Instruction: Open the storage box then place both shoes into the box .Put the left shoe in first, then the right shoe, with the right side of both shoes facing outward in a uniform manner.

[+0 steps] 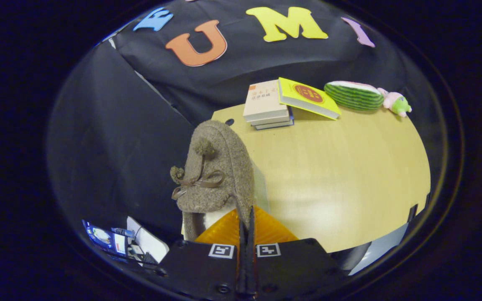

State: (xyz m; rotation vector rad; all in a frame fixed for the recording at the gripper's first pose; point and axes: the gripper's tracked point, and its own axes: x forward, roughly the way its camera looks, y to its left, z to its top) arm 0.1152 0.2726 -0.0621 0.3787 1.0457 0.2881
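Orange fingers (224, 230) meet, jaws clamped on the collar of the brown fleece shoe (214, 171), which hangs toe-up just ahead of them above the table (349, 175); likely carried boxward.

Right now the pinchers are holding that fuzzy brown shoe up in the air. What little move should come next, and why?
Probably carry the fuzzy brown shoe on toward the storage box, wherever that stands. The gripper has its orange fingers pressed together on the shoe's rim, and the shoe hangs above the wooden table, toe up, its bow facing the camera. I cannot tell which shoe of the pair it is.
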